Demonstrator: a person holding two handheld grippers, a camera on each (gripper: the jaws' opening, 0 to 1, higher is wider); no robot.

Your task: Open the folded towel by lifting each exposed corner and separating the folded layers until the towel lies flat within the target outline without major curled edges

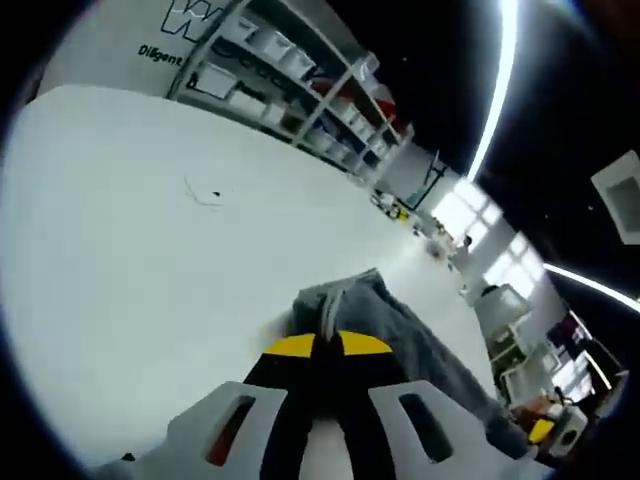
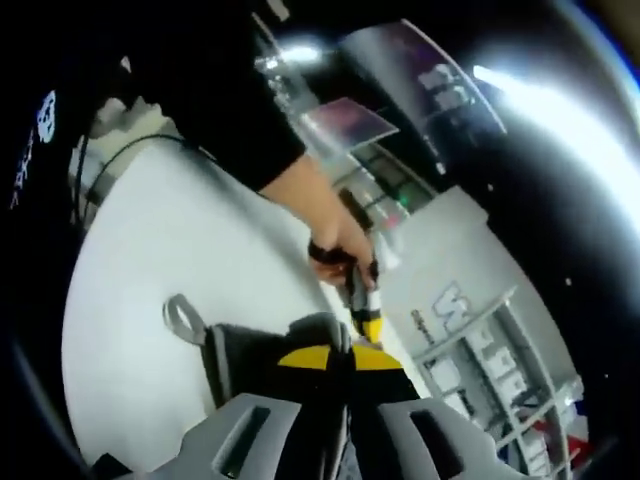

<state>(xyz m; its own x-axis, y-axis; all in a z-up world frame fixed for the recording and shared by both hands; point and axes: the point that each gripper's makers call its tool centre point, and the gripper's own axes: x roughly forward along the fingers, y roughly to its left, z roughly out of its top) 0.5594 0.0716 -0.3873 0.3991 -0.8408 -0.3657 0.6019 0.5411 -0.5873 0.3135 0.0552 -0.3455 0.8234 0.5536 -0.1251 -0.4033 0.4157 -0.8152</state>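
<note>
A grey towel (image 1: 420,340) lies bunched on the white table (image 1: 150,250), trailing off to the right in the left gripper view. My left gripper (image 1: 325,342), yellow-tipped, is shut on a raised fold of it. In the right gripper view the towel (image 2: 250,355) shows a hanging loop (image 2: 180,315) at its left end. My right gripper (image 2: 335,355) is shut on the cloth's upper edge. Just beyond it a person's hand (image 2: 340,245) holds the left gripper (image 2: 365,310), which points down onto the same towel.
Shelving with white bins (image 1: 290,80) stands behind the table's far edge. A small dark mark (image 1: 205,195) lies on the tabletop. A black sleeve (image 2: 200,100) reaches in from the upper left. The white table (image 2: 130,280) stretches left of the towel.
</note>
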